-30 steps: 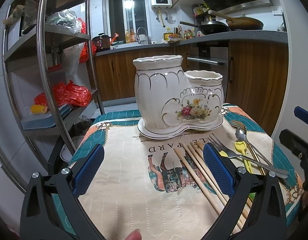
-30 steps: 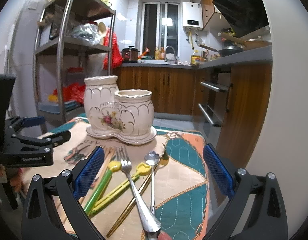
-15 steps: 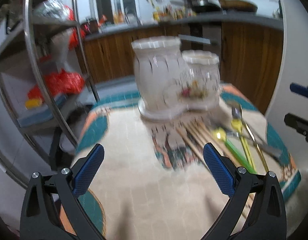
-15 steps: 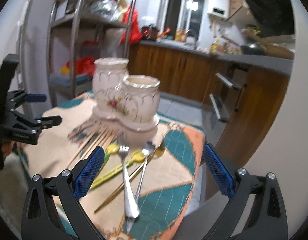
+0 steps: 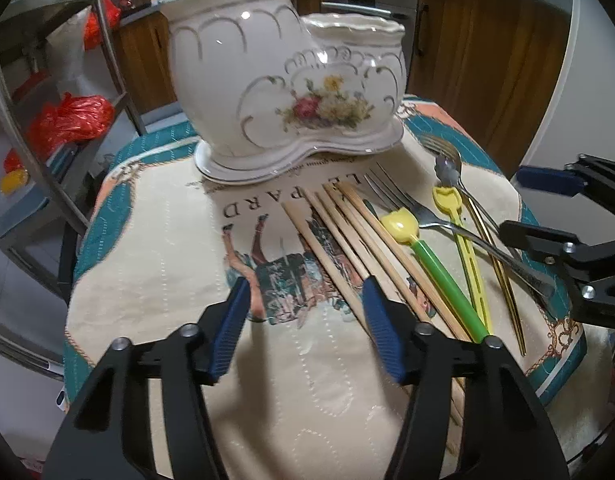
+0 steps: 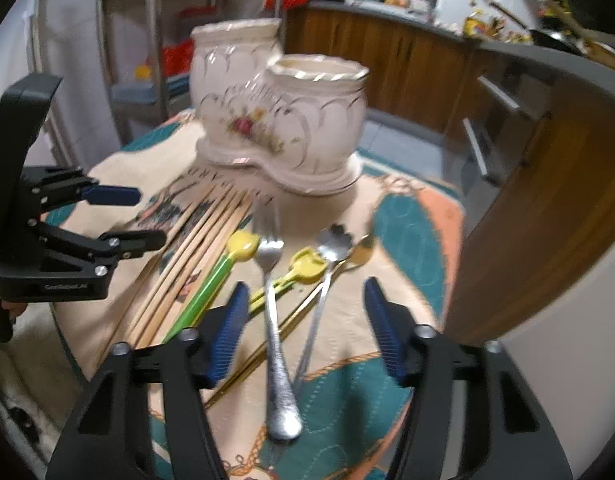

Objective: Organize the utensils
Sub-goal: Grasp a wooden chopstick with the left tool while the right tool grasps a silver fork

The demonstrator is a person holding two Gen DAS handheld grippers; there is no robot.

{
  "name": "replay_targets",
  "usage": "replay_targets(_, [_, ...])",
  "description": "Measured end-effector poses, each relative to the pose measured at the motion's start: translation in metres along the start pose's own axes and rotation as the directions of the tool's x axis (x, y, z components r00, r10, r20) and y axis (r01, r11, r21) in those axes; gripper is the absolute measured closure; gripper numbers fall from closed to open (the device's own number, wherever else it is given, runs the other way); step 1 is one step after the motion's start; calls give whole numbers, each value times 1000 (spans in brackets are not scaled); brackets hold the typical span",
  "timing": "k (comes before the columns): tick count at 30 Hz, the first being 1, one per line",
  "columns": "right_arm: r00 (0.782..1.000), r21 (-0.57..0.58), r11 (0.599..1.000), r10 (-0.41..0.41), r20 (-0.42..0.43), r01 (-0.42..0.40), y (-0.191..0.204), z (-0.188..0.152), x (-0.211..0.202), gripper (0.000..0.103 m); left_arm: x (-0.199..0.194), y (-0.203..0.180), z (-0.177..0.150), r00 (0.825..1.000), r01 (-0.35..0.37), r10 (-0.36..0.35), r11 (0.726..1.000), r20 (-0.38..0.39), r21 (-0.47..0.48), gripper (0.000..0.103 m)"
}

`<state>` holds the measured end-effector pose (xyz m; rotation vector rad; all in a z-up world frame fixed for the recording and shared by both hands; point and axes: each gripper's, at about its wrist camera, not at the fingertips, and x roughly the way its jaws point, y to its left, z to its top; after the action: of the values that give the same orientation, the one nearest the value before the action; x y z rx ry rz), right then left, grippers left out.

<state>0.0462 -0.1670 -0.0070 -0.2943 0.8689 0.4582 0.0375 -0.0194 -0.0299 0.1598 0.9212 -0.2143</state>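
Both hand-held grippers tipped down over loose utensils, nothing gripped

The left hand-held gripper (image 5: pixel 305 300), jaws closing on air, hangs above wooden chopsticks (image 5: pixel 347 240); the right hand-held gripper (image 6: pixel 305 308), also closing, straddles the silver fork (image 6: pixel 273 320). The ceramic holder (image 5: pixel 283 76) stands ahead, seemingly empty. A second ago both sat wider, higher and more level.

— Any writing you can read here?
— Yes. In the left wrist view, the beige quilted cloth with teal border (image 5: pixel 155 280) carries printed dark capitals, upside down, at centre frame just below the holder's base: "PARD", with "LE" further right.
— Anything else?
— In the right wrist view, lower left, the black body of the other gripper (image 6: pixel 63 286) bears small pale lettering, too blurred to spell out.
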Motion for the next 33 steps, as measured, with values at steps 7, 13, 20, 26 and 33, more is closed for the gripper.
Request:
replay_targets(7, [992,-45,997,56,-111,-61,9,3,16,76,7,-3,4,999,41,-40,998,-35,46,62])
replay_targets(13, [985,-84,993,71,-158,-86,12,10,16,83,11,-1,14,997,60,-55,995,-57,76,69])
replay_targets(20, [958,74,977,210,-195,-199,-9,16,27,84,21,-6,20,994,61,-56,997,-93,53,69])
replay_targets(26, [957,130,965,245,-158,-226,-17,7,22,97,19,-8,21,992,85,-77,993,-96,85,88])
replay_targets(33, [966,165,962,237,-102,-219,-27,-3,4,97,14,11,16,993,55,-44,994,-110,98,97])
